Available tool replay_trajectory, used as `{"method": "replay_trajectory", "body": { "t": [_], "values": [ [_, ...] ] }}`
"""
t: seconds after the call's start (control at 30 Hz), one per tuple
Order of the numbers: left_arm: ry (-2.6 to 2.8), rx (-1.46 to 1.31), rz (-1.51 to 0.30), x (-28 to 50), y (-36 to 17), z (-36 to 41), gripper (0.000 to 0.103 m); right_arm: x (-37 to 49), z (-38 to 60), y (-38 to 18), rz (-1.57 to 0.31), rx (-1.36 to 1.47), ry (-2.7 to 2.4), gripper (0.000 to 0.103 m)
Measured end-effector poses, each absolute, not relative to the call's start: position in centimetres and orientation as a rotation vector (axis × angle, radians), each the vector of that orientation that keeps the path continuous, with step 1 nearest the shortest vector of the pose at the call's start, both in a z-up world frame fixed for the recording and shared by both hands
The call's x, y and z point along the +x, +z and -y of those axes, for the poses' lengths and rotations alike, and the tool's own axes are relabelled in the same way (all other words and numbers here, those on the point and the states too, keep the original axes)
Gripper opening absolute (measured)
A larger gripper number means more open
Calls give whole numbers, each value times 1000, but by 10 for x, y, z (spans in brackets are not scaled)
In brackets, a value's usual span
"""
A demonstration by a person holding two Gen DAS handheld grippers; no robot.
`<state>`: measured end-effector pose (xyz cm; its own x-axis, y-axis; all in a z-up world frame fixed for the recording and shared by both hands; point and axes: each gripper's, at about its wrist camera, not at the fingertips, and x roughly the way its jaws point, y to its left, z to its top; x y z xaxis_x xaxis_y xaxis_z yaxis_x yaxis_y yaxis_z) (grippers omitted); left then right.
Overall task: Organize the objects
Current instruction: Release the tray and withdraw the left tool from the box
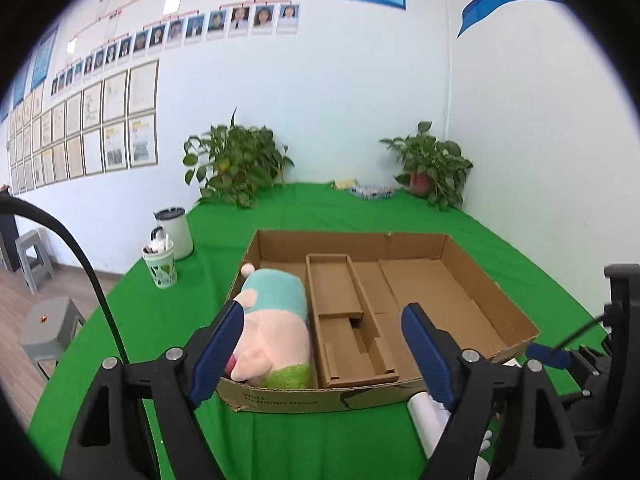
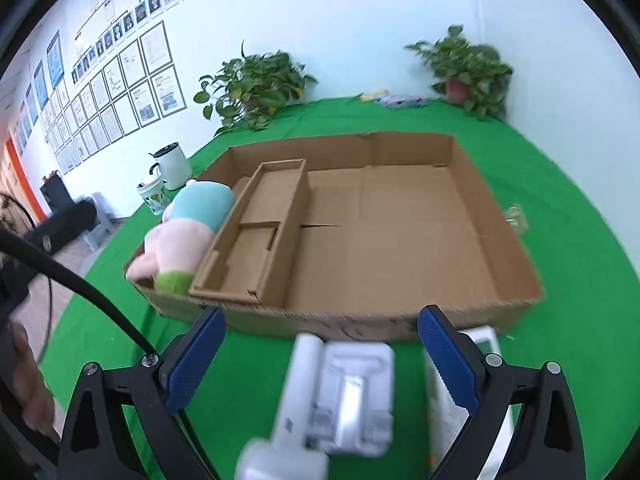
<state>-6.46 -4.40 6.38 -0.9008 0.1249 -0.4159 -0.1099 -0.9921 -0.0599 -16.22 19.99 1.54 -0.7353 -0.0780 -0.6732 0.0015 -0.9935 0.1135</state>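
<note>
A shallow cardboard box (image 1: 472, 280) (image 2: 496, 208) lies on the green table. A plush toy (image 1: 276, 320) (image 2: 188, 224) in teal, pink and green lies in the box's left compartment, beside a narrow cardboard insert (image 1: 348, 320) (image 2: 260, 232). My left gripper (image 1: 324, 352) is open and empty, above the box's near edge. My right gripper (image 2: 320, 364) is open, above a white plastic device (image 2: 340, 392) lying on the table in front of the box. A white box (image 2: 486, 344) lies just right of it. The white device also shows in the left wrist view (image 1: 424, 412).
A white jug (image 1: 176, 232) and a green patterned cup (image 1: 160, 264) stand on the table's left edge. Two potted plants (image 1: 236, 164) (image 1: 432, 168) and small packets (image 1: 372, 191) sit at the back. A small clear item (image 2: 516, 218) lies right of the box. Grey stools (image 1: 44, 324) stand left.
</note>
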Motion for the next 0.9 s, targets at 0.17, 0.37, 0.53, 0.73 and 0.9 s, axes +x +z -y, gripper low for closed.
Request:
{"method": "replay_trajectory", "body": {
  "t": [0.17, 0.37, 0.53, 0.73, 0.9],
  "values": [
    [2920, -612, 72, -44, 68, 30, 81, -104, -220, 24, 155, 1065, -2943, 97],
    [2904, -674, 144, -33, 65, 24, 81, -67, -221, 24, 111, 1083, -2928, 97],
    [2900, -709, 153, -26, 59, 23, 81, -54, -215, 24, 97, 1072, -2892, 96],
    [2863, -742, 166, -28, 57, 18, 80, -50, -216, 20, 103, 1095, -2873, 96],
    [2831, -783, 137, -29, 49, 13, 43, -46, -218, 18, 101, 1092, -2876, 96]
  ]
}}
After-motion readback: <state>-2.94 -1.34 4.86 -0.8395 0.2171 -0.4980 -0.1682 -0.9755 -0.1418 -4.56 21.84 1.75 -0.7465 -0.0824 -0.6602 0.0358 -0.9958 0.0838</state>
